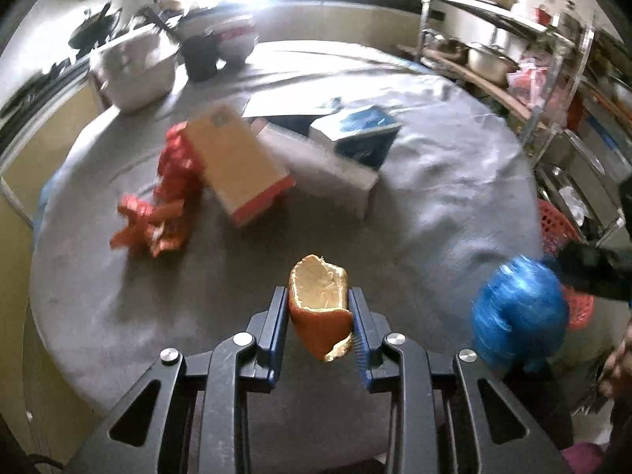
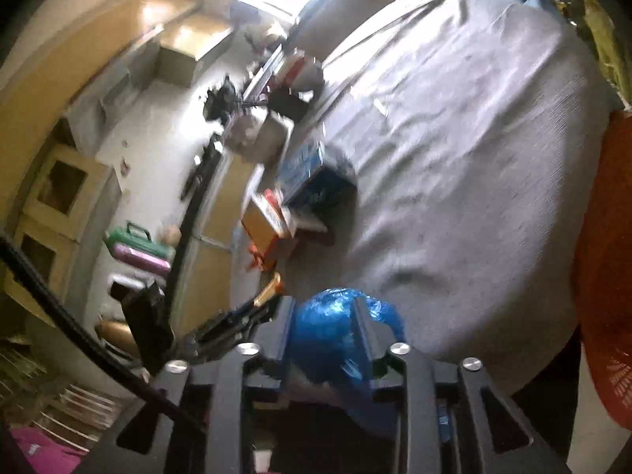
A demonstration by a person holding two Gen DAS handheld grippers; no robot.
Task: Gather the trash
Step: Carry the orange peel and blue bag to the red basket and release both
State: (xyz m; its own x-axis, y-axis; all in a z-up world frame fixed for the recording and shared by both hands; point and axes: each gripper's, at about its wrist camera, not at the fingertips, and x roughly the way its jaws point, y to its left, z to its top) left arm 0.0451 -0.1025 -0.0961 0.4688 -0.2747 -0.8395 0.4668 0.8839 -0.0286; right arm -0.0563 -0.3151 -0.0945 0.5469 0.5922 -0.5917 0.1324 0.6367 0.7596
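Counting three boxes (image 1: 284, 158), one red wrapper (image 1: 158, 213), one orange peel (image 1: 320, 312), one blue bag (image 1: 517, 312) on the grey table (image 1: 434, 197); left gripper (image 1: 319, 316) tilts down, clamped on the peel at 6 o'clock; right gripper (image 2: 326, 330) straddles the bag, grip unclear; red basket (image 1: 557, 225) at 3 o'clock is cut off.

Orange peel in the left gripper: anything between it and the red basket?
Yes: the blue bag in the right gripper hangs between the orange peel and the red basket, hiding part of it.
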